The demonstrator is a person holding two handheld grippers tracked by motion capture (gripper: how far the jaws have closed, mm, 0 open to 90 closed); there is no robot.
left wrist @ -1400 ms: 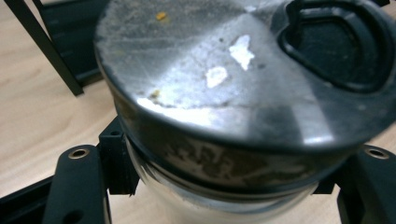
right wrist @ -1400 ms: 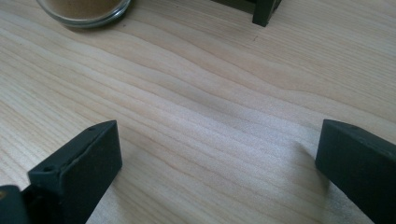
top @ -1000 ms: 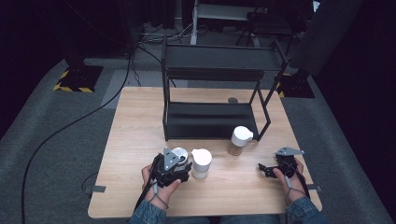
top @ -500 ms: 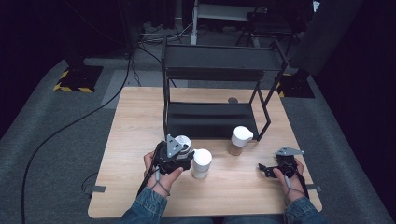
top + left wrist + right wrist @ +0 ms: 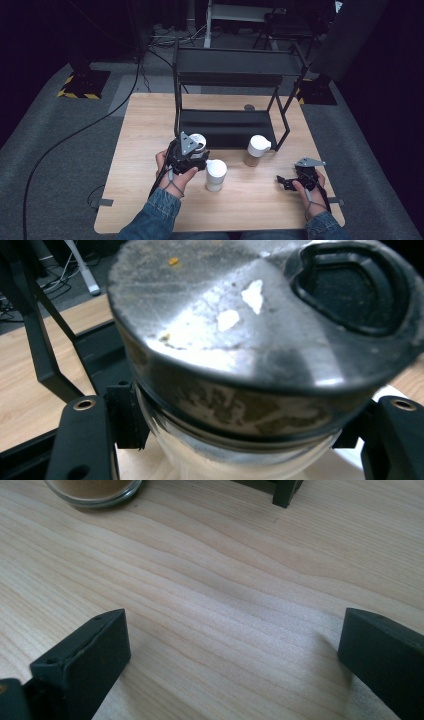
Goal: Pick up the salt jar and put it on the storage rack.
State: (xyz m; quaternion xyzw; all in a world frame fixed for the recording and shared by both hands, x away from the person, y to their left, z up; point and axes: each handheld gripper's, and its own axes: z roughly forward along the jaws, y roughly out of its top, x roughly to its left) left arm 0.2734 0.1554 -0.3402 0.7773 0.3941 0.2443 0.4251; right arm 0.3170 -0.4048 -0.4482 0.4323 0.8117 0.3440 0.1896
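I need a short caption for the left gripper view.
Left gripper's fingers clamp a glass jar below its grey lid, near the black rack.

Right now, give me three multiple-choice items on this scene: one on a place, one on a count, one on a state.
1. Where is the black rack? A on the table's far half; B on the floor; C at its near edge.
2. How many lidded jars? A one; B two; C three.
3. The right hand-held gripper is: A shut on a jar; B open, empty; C holding a lid.
Answers: 1 A, it stands beyond the jars. 2 C, one in the left hand-held gripper at, two standing. 3 B, bare wood shows between its jaws.
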